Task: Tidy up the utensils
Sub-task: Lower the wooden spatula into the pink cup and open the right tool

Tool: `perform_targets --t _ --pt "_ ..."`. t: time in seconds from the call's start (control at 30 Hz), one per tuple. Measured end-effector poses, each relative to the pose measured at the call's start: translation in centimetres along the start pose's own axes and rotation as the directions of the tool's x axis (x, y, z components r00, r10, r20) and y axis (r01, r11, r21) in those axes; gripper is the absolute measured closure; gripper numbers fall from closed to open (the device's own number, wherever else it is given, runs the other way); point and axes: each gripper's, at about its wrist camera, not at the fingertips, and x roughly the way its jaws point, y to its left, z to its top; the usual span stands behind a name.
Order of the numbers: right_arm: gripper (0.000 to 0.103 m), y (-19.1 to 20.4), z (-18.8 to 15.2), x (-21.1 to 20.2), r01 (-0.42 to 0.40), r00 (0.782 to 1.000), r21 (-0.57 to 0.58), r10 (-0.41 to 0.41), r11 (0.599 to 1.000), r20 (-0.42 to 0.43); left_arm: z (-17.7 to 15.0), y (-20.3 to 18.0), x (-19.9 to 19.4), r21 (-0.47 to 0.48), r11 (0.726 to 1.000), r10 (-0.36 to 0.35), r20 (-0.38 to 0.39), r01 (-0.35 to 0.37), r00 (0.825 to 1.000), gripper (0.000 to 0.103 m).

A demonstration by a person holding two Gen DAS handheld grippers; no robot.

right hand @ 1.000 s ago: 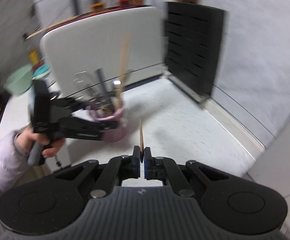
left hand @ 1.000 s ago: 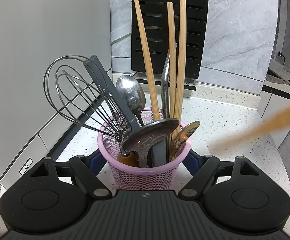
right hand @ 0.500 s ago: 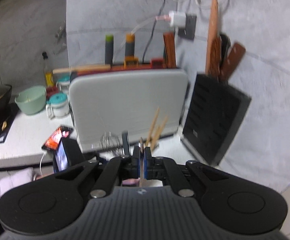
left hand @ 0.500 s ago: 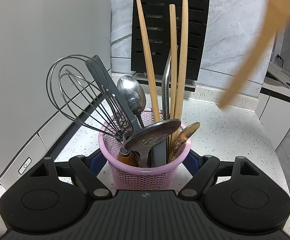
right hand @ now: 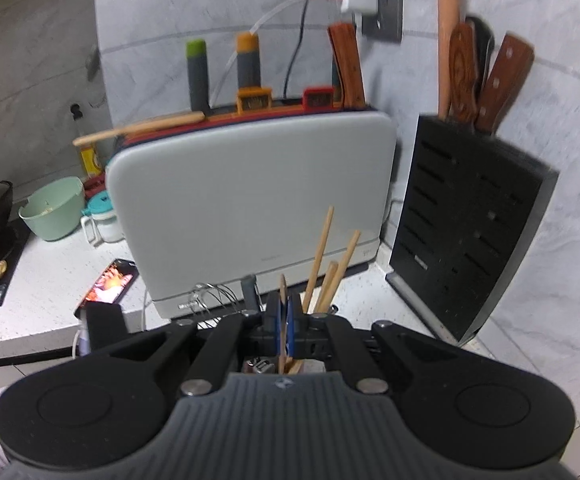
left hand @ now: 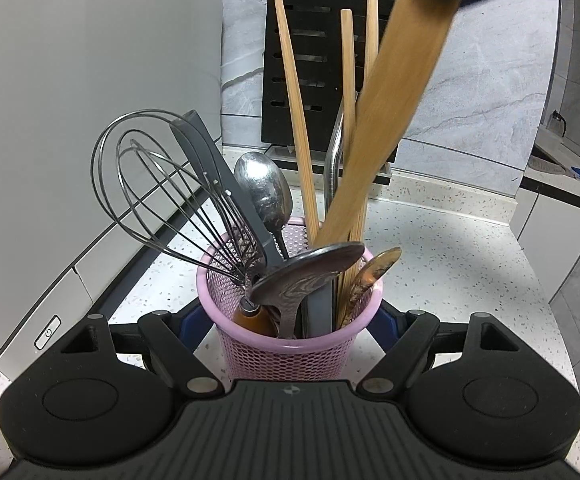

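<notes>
We are holding the pink mesh basket (left hand: 290,350) steady with the left gripper (left hand: 290,322): its blue pads are pressing on both sides of the basket, which is standing on the speckled white counter (left hand: 449,264) in front of the grey appliance (left hand: 90,100). The right gripper (right hand: 286,330) is clenched on one wooden chopstick (left hand: 385,120), and in the left wrist view this stick is coming down from the upper right at a slant, with its lower tip at the basket rim, just beside the three chopsticks (left hand: 347,120) that are already standing there. The picture is blurred there, so we cannot tell if the tip is already inside. The basket is quite full: a whisk (left hand: 162,192), a grey spatula (left hand: 218,184), a metal spoon (left hand: 266,192), a metal straw (left hand: 335,152) and a dark wooden ladle (left hand: 309,268) are crowding it. To do this step well, we think the stick should be aimed at the free place at the back right, near the other chopsticks, and made more upright before it is going down, so that it is not catching the ladle head or the mesh. We should keep the left grip firm, because a light basket may tip when the stick is pushing on the rim. The right fingers should let go only when the tip is resting deep in the basket.
</notes>
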Motion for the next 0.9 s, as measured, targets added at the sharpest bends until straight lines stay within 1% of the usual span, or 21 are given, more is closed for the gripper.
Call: perform_targets --t 0.13,0.43,0.57,0.73,0.9 --pt "0.103 -0.5 -0.1 1.2 -0.009 1.000 0.016 0.009 1.000 0.018 0.2 -0.2 0.2 0.003 1.000 0.005 0.000 -0.005 1.000 0.010" --pt "0.103 -1.1 0.0 1.9 0.013 0.999 0.026 -0.014 1.000 0.045 0.7 -0.4 1.1 -0.005 1.000 0.014 -0.002 -0.014 1.000 0.010" --pt "0.103 -0.8 0.9 0.5 0.023 0.994 0.005 -0.023 1.000 0.108 0.6 -0.3 1.2 -0.006 1.000 0.014 0.001 -0.014 1.000 0.010" --pt "0.103 -0.2 0.5 2.2 0.039 0.997 -0.043 -0.036 0.998 0.068 0.6 -0.2 1.0 -0.008 1.000 0.015 0.000 -0.015 1.000 0.010" --pt "0.103 -0.9 -0.5 3.8 0.028 0.999 -0.007 -0.028 1.000 0.034 0.7 -0.2 1.0 -0.007 1.000 0.014 0.001 -0.014 1.000 0.010"
